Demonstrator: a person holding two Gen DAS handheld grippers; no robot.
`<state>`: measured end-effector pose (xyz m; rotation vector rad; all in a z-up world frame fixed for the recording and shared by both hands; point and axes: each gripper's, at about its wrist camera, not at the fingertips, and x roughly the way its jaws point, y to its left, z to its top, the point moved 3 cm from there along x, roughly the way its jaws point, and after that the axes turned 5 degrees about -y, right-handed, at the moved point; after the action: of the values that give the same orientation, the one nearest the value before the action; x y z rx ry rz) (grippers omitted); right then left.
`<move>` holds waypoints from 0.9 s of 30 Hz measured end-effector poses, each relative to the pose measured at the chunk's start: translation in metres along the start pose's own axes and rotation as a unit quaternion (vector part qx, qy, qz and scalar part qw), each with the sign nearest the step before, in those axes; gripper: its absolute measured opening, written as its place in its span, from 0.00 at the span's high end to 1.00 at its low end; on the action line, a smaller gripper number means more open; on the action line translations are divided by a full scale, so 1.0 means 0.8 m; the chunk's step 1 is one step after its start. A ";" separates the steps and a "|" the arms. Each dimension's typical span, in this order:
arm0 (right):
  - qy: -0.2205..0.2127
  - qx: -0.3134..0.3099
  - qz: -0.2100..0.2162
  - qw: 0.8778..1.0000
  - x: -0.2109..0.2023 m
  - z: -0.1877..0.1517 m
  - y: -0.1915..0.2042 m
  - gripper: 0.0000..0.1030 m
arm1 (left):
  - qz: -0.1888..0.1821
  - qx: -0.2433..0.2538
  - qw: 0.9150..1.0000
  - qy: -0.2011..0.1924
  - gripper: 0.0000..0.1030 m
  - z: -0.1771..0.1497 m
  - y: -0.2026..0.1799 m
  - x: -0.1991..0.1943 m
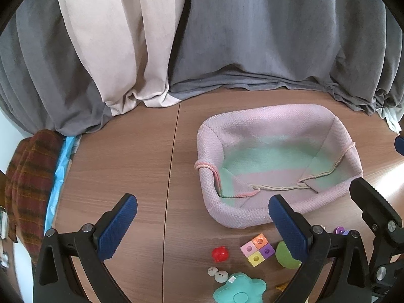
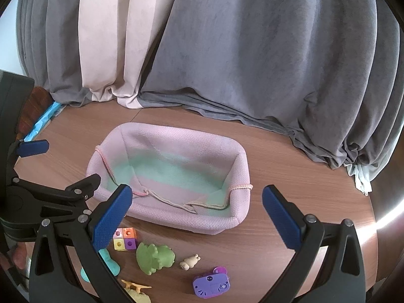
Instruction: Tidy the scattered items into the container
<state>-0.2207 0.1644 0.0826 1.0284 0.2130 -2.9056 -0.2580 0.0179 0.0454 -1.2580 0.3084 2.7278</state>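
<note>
Toys, among them a green frog (image 2: pixel 155 258), lie below both grippers' spread, empty fingers (image 2: pixel 112 218), near the pink basket (image 2: pixel 176 217).

One basket (image 2: pixel 176 217) — one cube block (image 2: pixel 125 238), one green frog (image 2: pixel 155 255), one purple toy camera (image 2: pixel 210 286), one red ball (image 1: pixel 220 253).

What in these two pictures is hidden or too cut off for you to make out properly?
- Green frog toy, left wrist view: partly behind the left gripper's right finger; clearer in the right view.
- Teal flower cushion, right wrist view: mostly behind the right gripper's left finger.
- Yellow hair claw, right wrist view: cut off by the bottom edge.
- Purple toy, left wrist view: only a sliver shows between the grippers.
</note>
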 end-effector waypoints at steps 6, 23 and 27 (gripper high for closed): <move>-0.001 -0.001 0.000 1.000 0.000 0.003 0.001 0.01 | 0.000 0.001 1.000 0.001 0.00 0.003 0.002 0.000; -0.014 -0.004 -0.006 1.000 -0.021 -0.002 0.004 0.01 | -0.002 -0.005 1.000 -0.013 0.00 -0.010 0.001 -0.019; -0.023 -0.010 -0.015 1.000 -0.034 -0.009 0.008 0.01 | 0.000 -0.006 1.000 -0.014 0.00 -0.020 0.002 -0.028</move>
<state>-0.1943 0.1589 0.0934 0.9613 0.2555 -2.9440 -0.2319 0.0121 0.0521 -1.2203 0.2892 2.7486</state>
